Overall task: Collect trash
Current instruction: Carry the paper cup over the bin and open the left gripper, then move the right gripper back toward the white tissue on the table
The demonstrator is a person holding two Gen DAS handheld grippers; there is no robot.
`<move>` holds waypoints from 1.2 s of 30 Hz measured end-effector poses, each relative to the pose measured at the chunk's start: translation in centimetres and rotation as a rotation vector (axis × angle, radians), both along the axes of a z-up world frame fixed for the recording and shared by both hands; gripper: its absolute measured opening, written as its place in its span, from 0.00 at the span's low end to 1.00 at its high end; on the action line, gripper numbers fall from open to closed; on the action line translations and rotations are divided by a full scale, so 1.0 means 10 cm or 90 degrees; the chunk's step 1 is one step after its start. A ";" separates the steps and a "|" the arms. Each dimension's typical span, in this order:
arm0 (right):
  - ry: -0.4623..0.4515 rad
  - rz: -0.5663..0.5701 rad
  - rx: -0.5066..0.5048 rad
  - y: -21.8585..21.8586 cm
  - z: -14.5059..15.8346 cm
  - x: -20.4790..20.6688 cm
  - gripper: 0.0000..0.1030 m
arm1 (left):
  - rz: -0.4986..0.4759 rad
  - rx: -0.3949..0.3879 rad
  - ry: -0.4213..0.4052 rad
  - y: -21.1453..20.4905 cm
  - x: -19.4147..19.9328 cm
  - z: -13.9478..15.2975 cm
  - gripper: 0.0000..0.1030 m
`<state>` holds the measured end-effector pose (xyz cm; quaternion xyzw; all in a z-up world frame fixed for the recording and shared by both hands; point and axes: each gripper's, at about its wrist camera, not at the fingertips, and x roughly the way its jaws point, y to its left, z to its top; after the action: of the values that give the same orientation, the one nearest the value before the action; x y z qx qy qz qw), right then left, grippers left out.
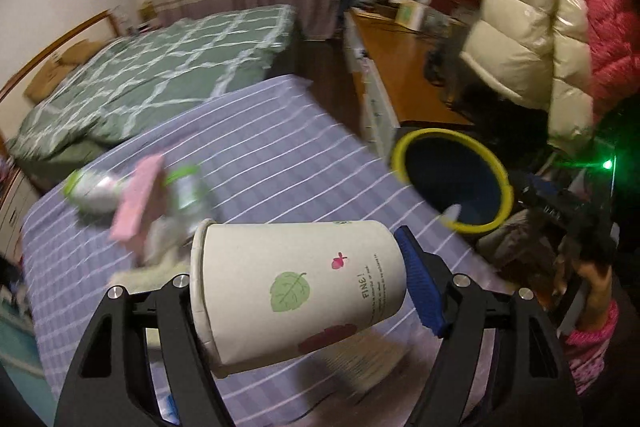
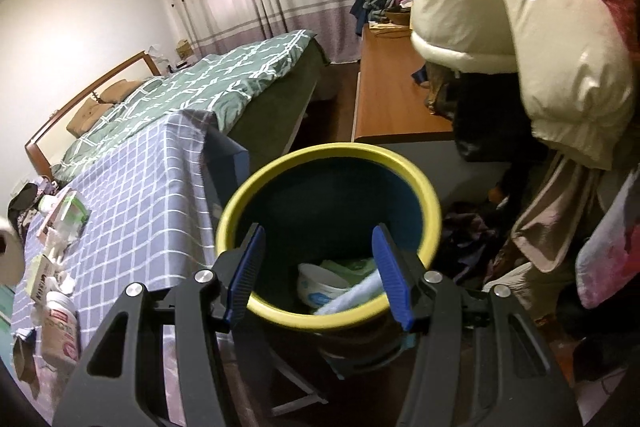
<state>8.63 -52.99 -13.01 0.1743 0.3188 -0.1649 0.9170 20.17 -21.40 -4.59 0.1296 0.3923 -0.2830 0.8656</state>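
My left gripper (image 1: 304, 259) is shut on a white paper cup (image 1: 296, 291) with a green leaf print. The cup lies sideways between the jaws, its base against the blue right pad (image 1: 420, 287), above the purple striped tablecloth (image 1: 260, 147). Blurred behind it on the cloth are a white bottle with a green cap (image 1: 96, 191) and a pink box (image 1: 140, 203). The yellow-rimmed dark bin (image 1: 440, 135) stands to the right, beyond the table's edge. My right gripper (image 2: 320, 267) hangs open over that bin (image 2: 328, 149), with nothing between its fingers. White, green and pale blue trash (image 2: 320, 285) lies inside.
More litter lies on the table's left part: a labelled bottle (image 2: 60, 327) and small boxes (image 2: 42, 275). A bed with a green quilt (image 2: 208, 79), a wooden desk (image 2: 392, 99), hanging puffy jackets (image 2: 540, 27) and clothes on the floor (image 2: 472, 235) surround the bin. A hand in a pink sleeve (image 1: 596, 291) is at right.
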 end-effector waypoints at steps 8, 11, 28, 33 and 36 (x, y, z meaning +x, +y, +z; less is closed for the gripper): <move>0.015 -0.030 -0.011 -0.24 -0.13 -0.23 0.52 | -0.109 0.016 0.030 -1.30 0.17 -0.19 0.72; 0.014 -0.040 -0.009 -0.34 -0.14 -0.29 0.52 | -0.128 0.029 0.045 -1.74 0.25 -0.34 0.72; 0.023 -0.061 -0.010 -0.48 -0.17 -0.43 0.56 | -0.115 0.010 0.078 -2.66 0.47 -0.71 0.91; 0.021 -0.048 -0.014 -0.41 -0.14 -0.42 0.56 | -0.097 -0.021 0.034 -2.21 0.30 -0.34 0.93; 0.025 -0.035 -0.018 -0.34 -0.14 -0.40 0.56 | -0.074 -0.052 0.014 -1.80 0.16 -0.11 0.95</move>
<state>4.66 -56.41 -14.38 0.1669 0.3296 -0.1983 0.9079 21.80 -39.37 -5.66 0.1137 0.3819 -0.3502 0.8477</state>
